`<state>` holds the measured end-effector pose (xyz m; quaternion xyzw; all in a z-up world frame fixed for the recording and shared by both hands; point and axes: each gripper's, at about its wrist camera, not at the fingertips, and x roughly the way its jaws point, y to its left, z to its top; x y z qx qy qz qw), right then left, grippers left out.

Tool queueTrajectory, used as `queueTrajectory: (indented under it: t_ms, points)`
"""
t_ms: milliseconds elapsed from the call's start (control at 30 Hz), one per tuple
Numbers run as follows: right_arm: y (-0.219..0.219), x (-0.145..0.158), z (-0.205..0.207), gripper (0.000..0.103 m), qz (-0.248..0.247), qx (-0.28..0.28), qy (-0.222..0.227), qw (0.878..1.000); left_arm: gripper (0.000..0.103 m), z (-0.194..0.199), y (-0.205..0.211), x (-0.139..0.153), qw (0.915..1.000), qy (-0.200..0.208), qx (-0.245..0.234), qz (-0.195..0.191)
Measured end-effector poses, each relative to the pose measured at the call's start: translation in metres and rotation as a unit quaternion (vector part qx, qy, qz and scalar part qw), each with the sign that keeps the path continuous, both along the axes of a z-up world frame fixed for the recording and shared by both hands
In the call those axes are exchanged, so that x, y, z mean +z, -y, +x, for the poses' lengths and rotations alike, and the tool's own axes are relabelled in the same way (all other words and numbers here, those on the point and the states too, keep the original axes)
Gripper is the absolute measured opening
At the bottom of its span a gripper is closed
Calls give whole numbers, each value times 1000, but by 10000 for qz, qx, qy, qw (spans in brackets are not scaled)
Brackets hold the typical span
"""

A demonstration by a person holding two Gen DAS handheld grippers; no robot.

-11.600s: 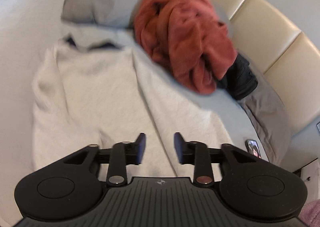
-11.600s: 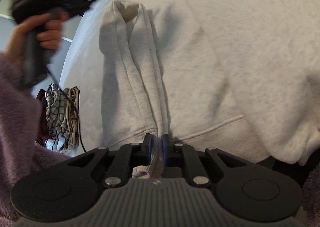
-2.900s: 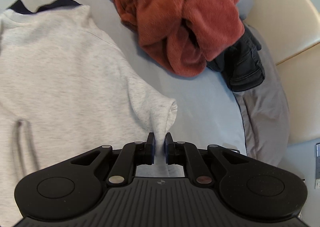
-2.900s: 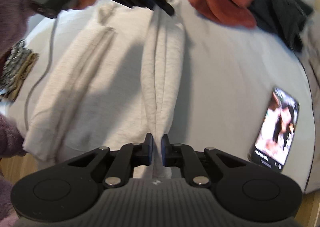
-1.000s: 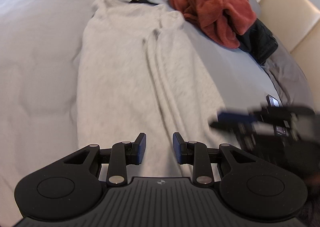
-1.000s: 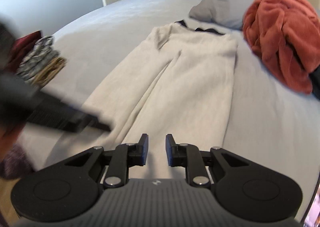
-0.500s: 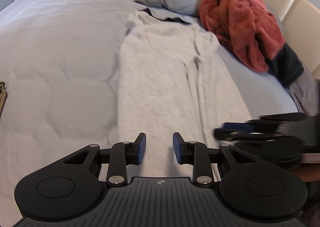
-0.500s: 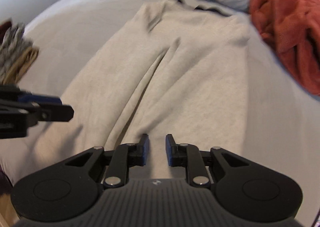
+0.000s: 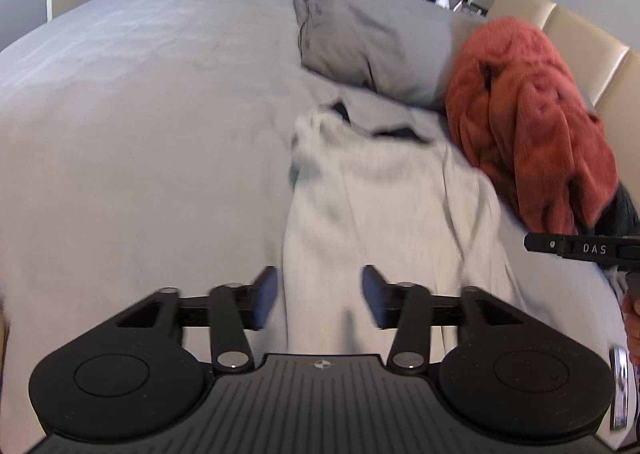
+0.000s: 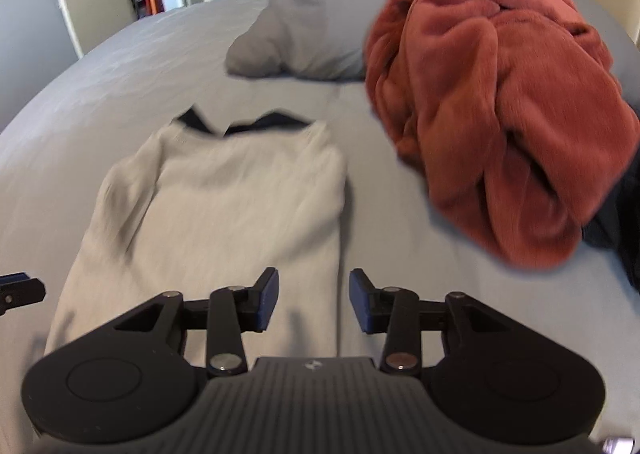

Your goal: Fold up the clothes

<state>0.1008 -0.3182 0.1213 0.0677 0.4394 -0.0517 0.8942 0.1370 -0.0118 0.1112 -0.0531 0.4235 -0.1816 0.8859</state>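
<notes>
A pale grey sweatshirt (image 9: 384,214) (image 10: 224,206) lies flat on the bed, folded into a long narrow strip with its collar at the far end. My left gripper (image 9: 319,296) hovers over the strip's left edge, jaws opening and nothing between them. Over the strip's right edge my right gripper (image 10: 313,300) also has its jaws opening, holding nothing. The right gripper's tip (image 9: 580,248) shows at the right edge of the left wrist view. The left gripper's tip (image 10: 18,292) shows at the left edge of the right wrist view.
A rust-red fleece heap (image 9: 528,126) (image 10: 492,94) lies right of the sweatshirt, with a dark garment (image 9: 624,210) behind it. A grey pillow (image 9: 372,42) (image 10: 308,22) sits beyond the collar. The grey bed cover (image 9: 140,134) spreads to the left. A cream padded headboard (image 9: 580,38) stands at right.
Both grippers have moved forward along the strip toward its collar end, and both sets of jaws have widened. The sweatshirt has stayed in place.
</notes>
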Motion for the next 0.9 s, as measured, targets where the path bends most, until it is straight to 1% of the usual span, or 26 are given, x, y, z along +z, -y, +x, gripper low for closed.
queueTrajectory:
  t_ms: [67, 133, 200, 300, 367, 400, 433, 467, 500, 533, 567, 600, 633, 700, 800, 900]
  points:
    - [4, 0, 22, 50, 40, -10, 37, 10000, 48, 27, 7, 1, 9999, -10, -11, 125]
    - [8, -3, 43, 52, 50, 24, 8, 10000, 48, 52, 18, -1, 9993, -6, -62, 363]
    - [13, -11, 62, 52, -27, 10, -82, 10000, 49, 74, 34, -5, 9978, -34, -238, 619]
    - [22, -28, 85, 52, -78, -72, -226, 9997, 50, 99, 69, -18, 9917, -87, -555, 1152]
    - [28, -40, 98, 52, -98, -118, -334, 9993, 50, 113, 82, -32, 9872, -180, -520, 1495]
    - [31, -47, 105, 52, -83, -122, -419, 9990, 49, 120, 86, -38, 9857, -220, -503, 1591]
    - [34, -54, 110, 52, -28, -134, -499, 9987, 49, 126, 87, -43, 9854, -262, -509, 1603]
    - [37, -61, 114, 51, 50, -155, -560, 9983, 41, 132, 86, -48, 9857, -336, -509, 1571]
    - [40, -67, 117, 47, 167, -157, -607, 9979, 26, 138, 84, -52, 9867, -456, -498, 1479]
    - [42, -71, 118, 39, 314, -118, -612, 9976, 25, 143, 81, -56, 9876, -574, -478, 1380]
    - [43, -73, 119, 17, 448, -55, -587, 9973, 21, 147, 79, -58, 9883, -652, -446, 1302]
    - [39, -74, 120, 14, 359, 26, -553, 9978, 17, 149, 78, -59, 9885, -656, -423, 1298]
    - [32, -73, 121, 9, 35, 127, -511, 9986, 15, 150, 78, -58, 9881, -635, -413, 1339]
    - [17, -70, 120, 7, -688, 253, -439, 9963, 11, 150, 77, -55, 9873, -625, -358, 1419]
    - [8, -67, 116, 6, -1218, 204, -310, 9919, 10, 153, 71, -49, 9865, -715, -245, 1454]
    - [-4, -67, 113, 4, -1922, 260, -79, 9810, 10, 157, 78, -49, 9843, -694, -202, 1612]
